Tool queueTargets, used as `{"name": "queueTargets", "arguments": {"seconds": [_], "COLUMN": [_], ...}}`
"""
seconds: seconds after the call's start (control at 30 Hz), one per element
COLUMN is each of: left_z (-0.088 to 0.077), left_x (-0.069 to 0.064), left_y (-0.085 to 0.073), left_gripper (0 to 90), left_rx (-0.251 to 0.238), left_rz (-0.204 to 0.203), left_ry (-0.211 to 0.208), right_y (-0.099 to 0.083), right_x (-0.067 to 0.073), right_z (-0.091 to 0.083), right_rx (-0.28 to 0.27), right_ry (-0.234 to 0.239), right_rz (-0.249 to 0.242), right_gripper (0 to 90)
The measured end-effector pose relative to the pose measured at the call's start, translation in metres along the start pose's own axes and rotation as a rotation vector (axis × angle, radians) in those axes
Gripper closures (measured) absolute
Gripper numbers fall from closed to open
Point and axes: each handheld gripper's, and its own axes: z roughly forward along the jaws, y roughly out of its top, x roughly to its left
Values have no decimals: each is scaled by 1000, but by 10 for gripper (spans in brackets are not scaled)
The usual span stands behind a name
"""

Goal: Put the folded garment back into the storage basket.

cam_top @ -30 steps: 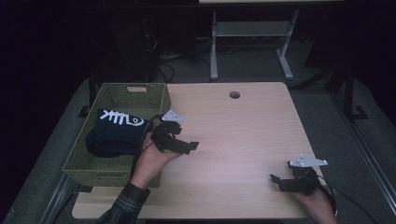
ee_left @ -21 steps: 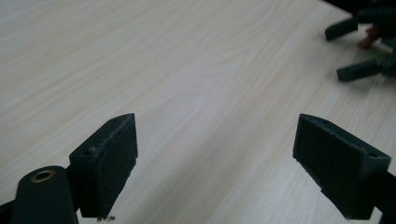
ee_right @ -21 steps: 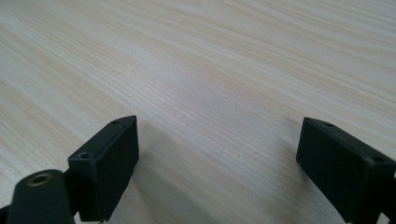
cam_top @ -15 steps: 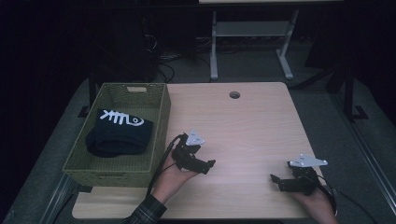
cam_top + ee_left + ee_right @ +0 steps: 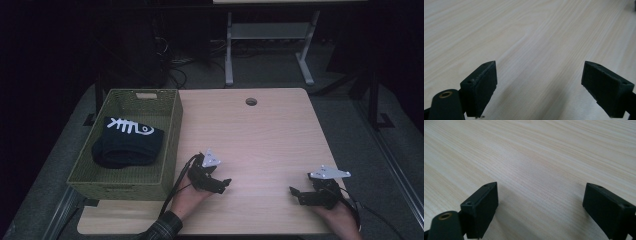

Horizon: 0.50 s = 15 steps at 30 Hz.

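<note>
Dim room, lit tabletop, sharp close-ups

From above, the far surroundings sink into near black while the wooden table (image 5: 260,135) is evenly lit, without glare; the picture is soft and slightly grainy. Both gripper views are bright: wood grain crisp nearby, blurring far off, with soft shadows under the black jaws, whose near ends are blurred.

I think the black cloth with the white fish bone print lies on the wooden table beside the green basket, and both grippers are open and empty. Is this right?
Not quite. The black cloth lies inside the green basket, not on the table beside it; the high view shows this. The rest holds: the left gripper and the right gripper have their jaws open with nothing between them.
</note>
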Motion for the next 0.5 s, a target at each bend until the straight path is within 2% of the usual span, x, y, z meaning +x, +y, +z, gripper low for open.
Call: {"name": "queueTargets", "arguments": {"seconds": [0.07, 0.2, 0.5], "left_z": [4, 10, 12], "left_x": [-1, -3, -2], "left_y": [-2, -6, -7], "left_gripper": [128, 127, 126], "left_rx": [-2, 8, 2], "left_rz": [18, 22, 10], "left_ry": [15, 15, 6], "right_y": [0, 0, 0], "right_x": [0, 0, 0], "right_z": [0, 0, 0], "right_rx": [0, 0, 0], "right_ry": [0, 0, 0], "right_rz": [0, 0, 0], "right_gripper": [126, 126, 126]}}
